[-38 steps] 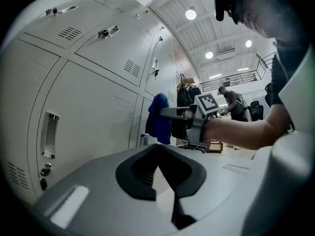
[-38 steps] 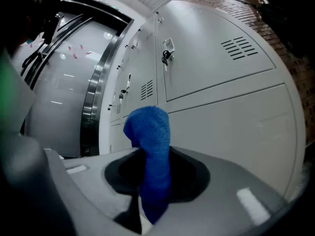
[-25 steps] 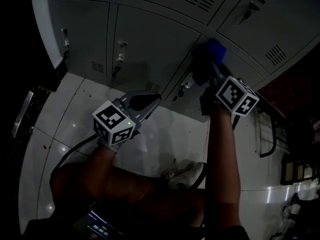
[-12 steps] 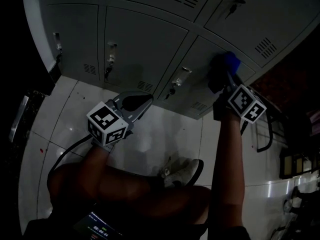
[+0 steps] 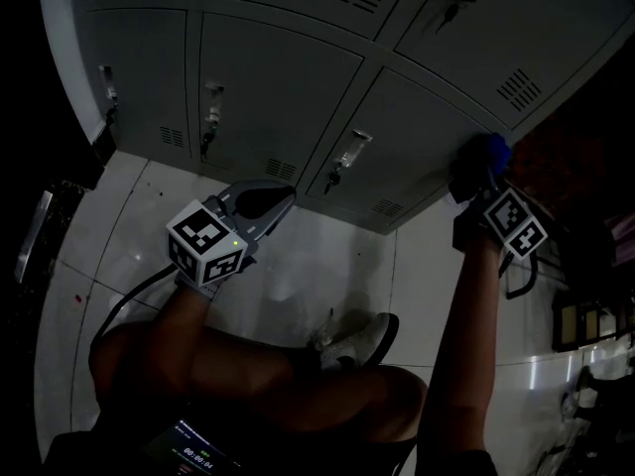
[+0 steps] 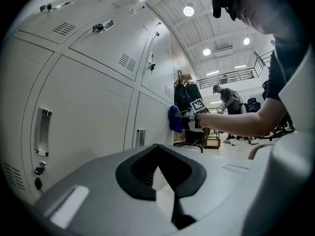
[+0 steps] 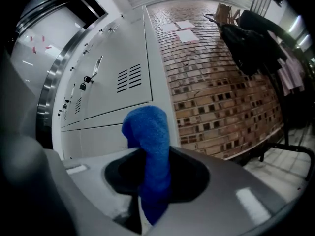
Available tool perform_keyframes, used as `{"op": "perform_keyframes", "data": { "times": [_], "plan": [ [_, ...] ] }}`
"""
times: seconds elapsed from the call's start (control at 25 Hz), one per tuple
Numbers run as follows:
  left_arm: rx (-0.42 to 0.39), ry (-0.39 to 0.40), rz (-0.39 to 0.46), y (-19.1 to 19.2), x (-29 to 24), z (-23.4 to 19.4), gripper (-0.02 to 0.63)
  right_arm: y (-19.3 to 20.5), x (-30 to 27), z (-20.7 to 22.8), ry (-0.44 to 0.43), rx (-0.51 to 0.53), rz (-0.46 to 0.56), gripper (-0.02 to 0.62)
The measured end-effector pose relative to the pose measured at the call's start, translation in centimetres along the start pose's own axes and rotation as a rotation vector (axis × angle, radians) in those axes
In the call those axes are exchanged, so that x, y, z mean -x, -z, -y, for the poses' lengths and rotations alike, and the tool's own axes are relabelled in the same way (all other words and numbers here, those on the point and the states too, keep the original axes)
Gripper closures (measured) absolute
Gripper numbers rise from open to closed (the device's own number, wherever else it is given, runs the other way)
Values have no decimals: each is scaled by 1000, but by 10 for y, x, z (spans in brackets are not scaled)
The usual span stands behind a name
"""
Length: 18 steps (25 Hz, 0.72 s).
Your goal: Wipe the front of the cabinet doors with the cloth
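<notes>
A blue cloth [image 7: 150,146] is clamped in my right gripper [image 5: 478,172], whose jaws are shut on it. The cloth [image 5: 489,151] presses against the right edge of the lower grey cabinet door [image 5: 422,132]; the left gripper view shows the cloth [image 6: 175,118] touching that door far off. My left gripper [image 5: 266,202] hangs low in front of the cabinet doors [image 6: 93,112], apart from them. Its jaws are shut with nothing between them.
The doors carry handles with locks [image 5: 349,155] and vent slots [image 5: 519,88]. A brick wall [image 7: 221,82] stands just right of the cabinet, with dark clothes [image 7: 256,38] hanging on it. My shoe [image 5: 362,340] rests on the white tiled floor [image 5: 298,276]. A person [image 6: 229,100] stands far off.
My right gripper has slid the cloth to the right along the lower door, from its left part to its right edge. The left gripper has barely moved.
</notes>
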<state>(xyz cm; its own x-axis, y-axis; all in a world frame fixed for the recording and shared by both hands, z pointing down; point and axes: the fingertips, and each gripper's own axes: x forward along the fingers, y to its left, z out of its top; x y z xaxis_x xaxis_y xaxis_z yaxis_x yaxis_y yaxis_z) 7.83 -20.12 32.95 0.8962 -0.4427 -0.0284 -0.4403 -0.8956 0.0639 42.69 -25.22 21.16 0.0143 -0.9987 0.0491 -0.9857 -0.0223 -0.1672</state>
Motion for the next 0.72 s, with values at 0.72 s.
{"op": "perform_keyframes", "data": {
  "times": [0.72],
  "plan": [
    [27,-6,28,-9,2,-3,603,67,-24,-178,-313,43,-93,494]
  ]
}}
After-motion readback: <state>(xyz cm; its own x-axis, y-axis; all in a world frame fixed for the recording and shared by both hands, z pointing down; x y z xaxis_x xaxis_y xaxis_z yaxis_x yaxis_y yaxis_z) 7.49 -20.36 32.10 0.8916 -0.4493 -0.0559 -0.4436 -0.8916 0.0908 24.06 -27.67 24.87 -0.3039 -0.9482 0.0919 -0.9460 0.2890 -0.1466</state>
